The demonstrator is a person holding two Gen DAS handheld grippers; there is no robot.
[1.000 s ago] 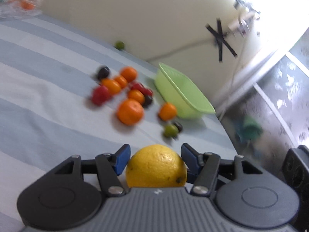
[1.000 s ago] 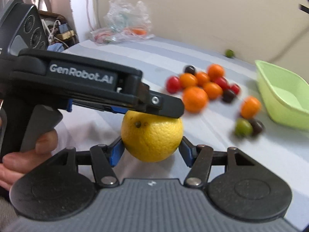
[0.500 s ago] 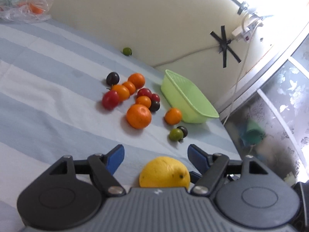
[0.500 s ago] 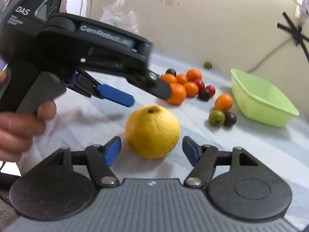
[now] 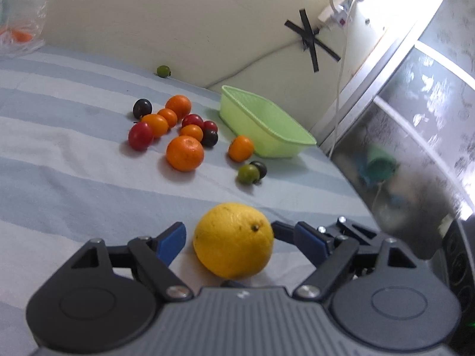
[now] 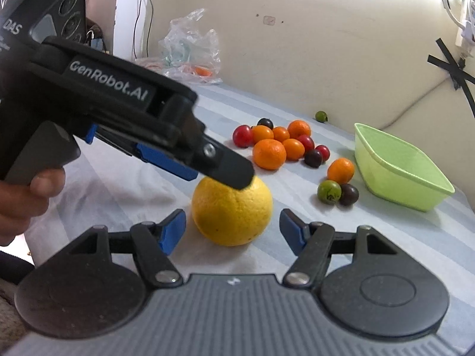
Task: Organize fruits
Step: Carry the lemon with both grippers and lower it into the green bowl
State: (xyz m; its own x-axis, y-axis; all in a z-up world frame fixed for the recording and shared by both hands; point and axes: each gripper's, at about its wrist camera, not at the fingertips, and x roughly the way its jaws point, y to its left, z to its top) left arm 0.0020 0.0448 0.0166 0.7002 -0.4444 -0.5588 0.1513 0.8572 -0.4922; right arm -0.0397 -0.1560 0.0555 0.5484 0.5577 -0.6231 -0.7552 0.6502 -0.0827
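Yellow citrus [image 6: 231,210] between open right gripper [image 6: 233,231], left gripper [image 6: 190,160] perhaps touching its top

- Striped cloth [image 5: 74,178], pale blue and white, fills the lower left of the left view.
- Cream wall [image 5: 178,23] runs across the top.
- Clear plastic bag [image 6: 190,50] sits upper centre in the right view, against the wall, something orange inside.
- Black tape cross [image 5: 310,40] on the wall, upper right.
- White cable [image 5: 340,89] hangs down just right of the cross.
- Patterned glass panel [image 5: 430,103] at the right edge.
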